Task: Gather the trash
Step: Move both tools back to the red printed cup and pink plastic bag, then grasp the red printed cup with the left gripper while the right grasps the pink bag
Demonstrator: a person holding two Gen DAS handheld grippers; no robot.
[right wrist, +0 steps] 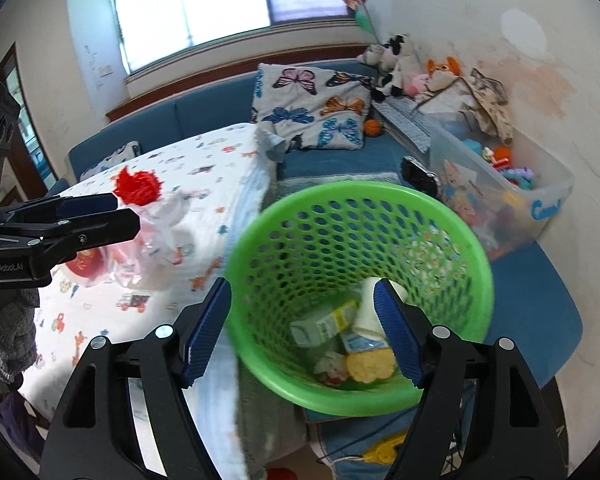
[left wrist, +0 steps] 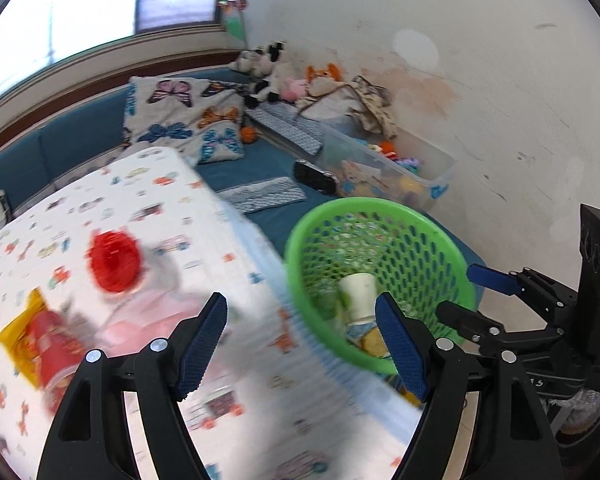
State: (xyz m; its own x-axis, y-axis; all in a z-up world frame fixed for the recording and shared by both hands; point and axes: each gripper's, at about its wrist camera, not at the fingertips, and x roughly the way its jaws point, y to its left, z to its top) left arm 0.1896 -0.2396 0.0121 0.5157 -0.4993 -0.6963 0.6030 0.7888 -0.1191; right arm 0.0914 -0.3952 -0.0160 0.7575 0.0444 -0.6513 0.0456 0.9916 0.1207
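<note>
Both grippers spread, holding nothing: left gripper point(left wrist: 302, 344), right gripper point(right wrist: 304, 332). Green basket point(right wrist: 452, 216) w/ trash at 12 o'clock. Red scrap point(left wrist: 114, 260) and snack wrapper point(left wrist: 40, 340) at 10 on table point(left wrist: 148, 184). Risk: jaws nudging basket off the edge.

Bench point(right wrist: 220, 200) under a vehicle-print cloth carries a red tuft point(right wrist: 137, 187) toward its far side, a crumpled clear bag point(right wrist: 160, 236) beside it, and a yellow-and-red snack packet point(left wrist: 36, 340) nearer its left edge; the basket's footing is hidden.
</note>
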